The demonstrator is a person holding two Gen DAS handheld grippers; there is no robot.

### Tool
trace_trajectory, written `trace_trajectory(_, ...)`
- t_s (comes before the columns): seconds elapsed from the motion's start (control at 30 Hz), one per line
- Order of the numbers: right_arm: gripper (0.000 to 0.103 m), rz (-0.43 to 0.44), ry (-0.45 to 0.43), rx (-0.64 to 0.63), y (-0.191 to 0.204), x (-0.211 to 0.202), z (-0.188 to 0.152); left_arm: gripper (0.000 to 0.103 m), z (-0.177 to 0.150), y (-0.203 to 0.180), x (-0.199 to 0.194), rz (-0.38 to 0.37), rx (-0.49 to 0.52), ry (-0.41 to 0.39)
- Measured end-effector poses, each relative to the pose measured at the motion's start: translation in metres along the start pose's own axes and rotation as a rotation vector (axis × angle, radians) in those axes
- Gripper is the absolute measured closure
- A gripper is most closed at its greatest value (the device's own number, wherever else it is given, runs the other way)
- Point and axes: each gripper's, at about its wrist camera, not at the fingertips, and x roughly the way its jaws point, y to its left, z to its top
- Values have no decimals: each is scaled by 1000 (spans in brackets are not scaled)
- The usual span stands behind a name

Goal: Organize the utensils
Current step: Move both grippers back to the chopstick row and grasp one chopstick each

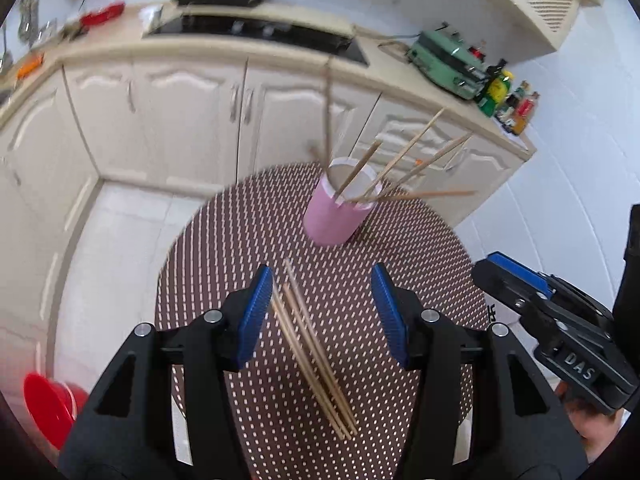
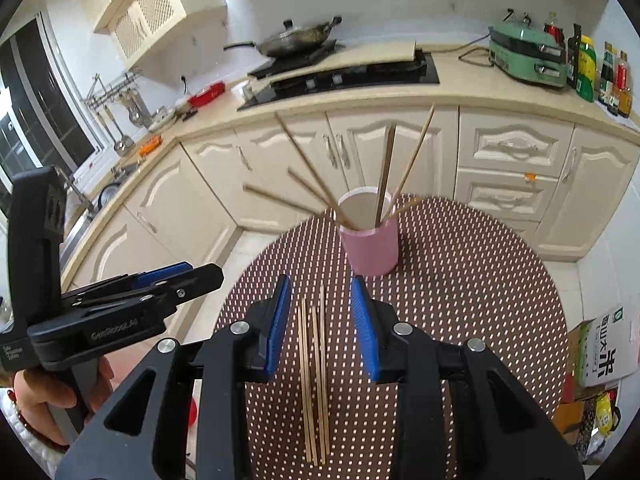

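A pink cup stands on the round brown dotted table and holds several wooden chopsticks that fan out of it. A loose bundle of chopsticks lies flat on the table in front of the cup. My left gripper is open and empty above the bundle's far end; it shows at the left of the right wrist view. My right gripper is open and empty, its blue pads either side of the bundle; it shows at the right of the left wrist view.
Cream kitchen cabinets and a counter with a hob, a pan, a green appliance and bottles stand behind the table. A red bucket sits on the floor at left, boxes at right.
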Motion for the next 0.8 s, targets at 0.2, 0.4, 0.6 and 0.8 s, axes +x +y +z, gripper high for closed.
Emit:
trace_trajectory(0.2,74,1,99,-8,-6,31,-19,52,-31,20,61,47,-28,172)
trace_trajectory(0.4,74,11,190,-8,-16,59,-29,52,-65,31,121,95,-33,325)
trace_trajectory(0.6,74,21,267,-5,-27,85,-36,52,-76,34,150,143,-15,389)
trace_trajectory(0.8,74,31,315,-6,-27,105,-36,52,-75,36,167,166,-18,418)
